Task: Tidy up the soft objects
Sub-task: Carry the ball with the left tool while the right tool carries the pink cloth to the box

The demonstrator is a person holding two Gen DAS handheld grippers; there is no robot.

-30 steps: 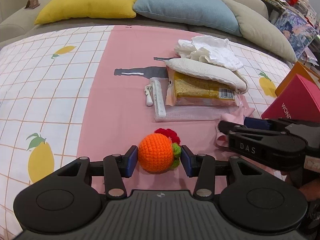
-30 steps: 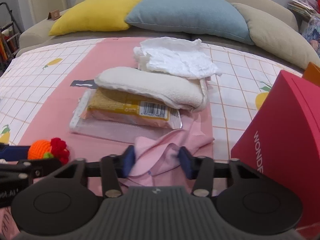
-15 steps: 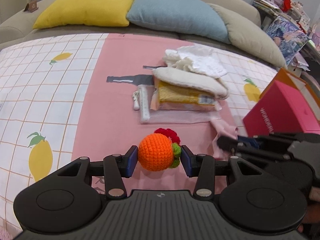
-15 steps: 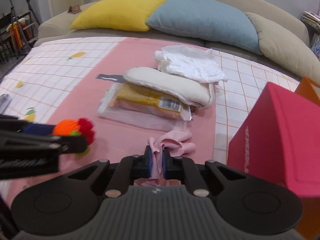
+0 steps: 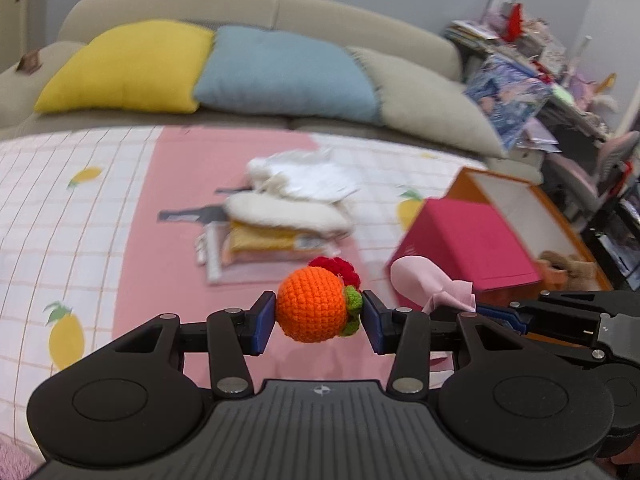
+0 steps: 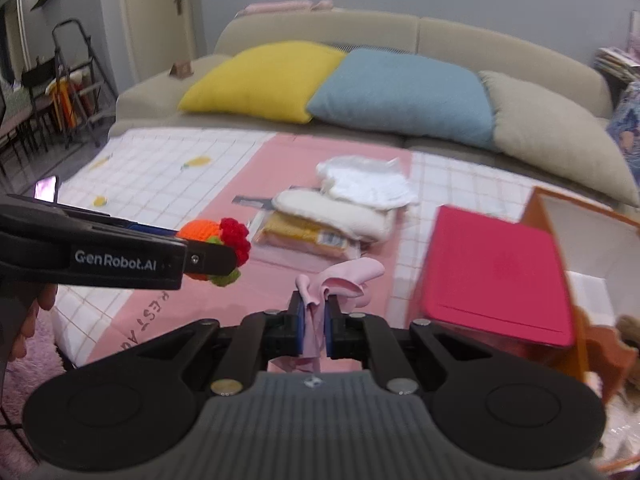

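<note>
Both grippers lifting off bed since prev frame. Left gripper fingers clamping crochet orange, right gripper pinching pink cloth, both airborne nr orange box. Pile on bed still pending.

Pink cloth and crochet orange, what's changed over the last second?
The right gripper closed its fingers on the pink cloth and lifted it off the bed. The left gripper rose too, still clamping the crochet orange. The white pile stayed put.
</note>
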